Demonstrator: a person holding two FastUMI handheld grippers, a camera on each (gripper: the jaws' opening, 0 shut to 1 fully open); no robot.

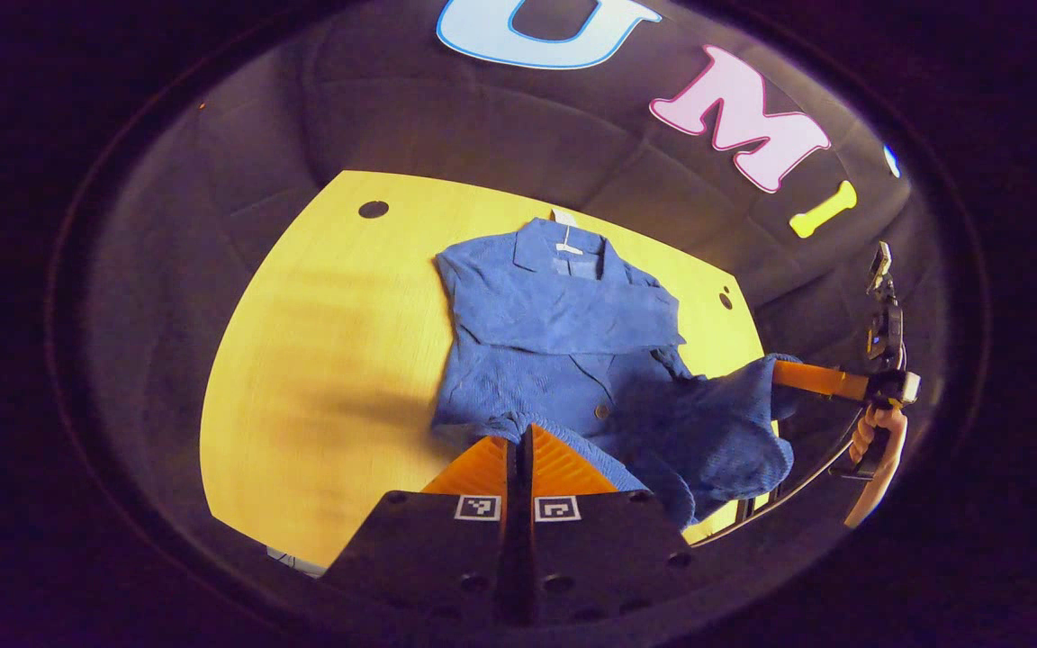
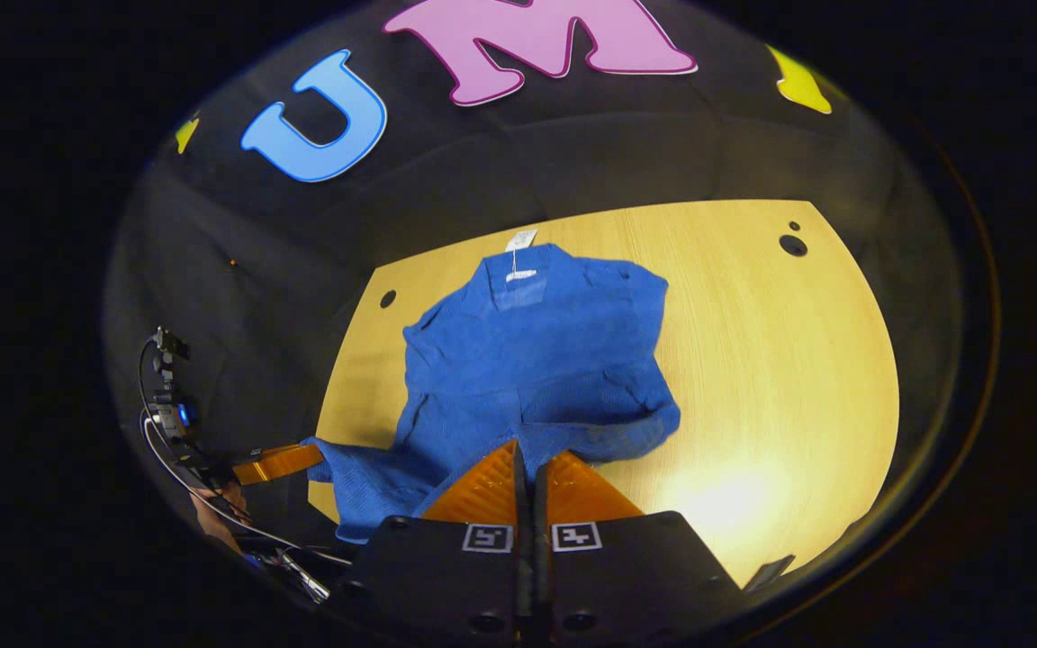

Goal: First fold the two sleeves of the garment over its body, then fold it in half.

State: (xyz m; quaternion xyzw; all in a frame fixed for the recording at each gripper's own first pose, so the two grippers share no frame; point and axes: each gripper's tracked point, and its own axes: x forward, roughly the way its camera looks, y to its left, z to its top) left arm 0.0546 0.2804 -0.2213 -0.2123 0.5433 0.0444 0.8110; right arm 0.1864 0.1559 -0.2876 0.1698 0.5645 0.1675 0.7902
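Blue shirt [image 1: 563,333] lies on the yellow wooden table [image 1: 320,360], with its collar [image 1: 563,247] at the far side and a white tag [image 2: 519,241] by the neck. Both sleeves are folded across its front. The left gripper [image 1: 518,441] pinches the near hem, fingers pressed tight together on the cloth. The right gripper [image 2: 526,454] pinches the other end of the hem and holds it up off the table. A hand [image 1: 879,436] holds that gripper.
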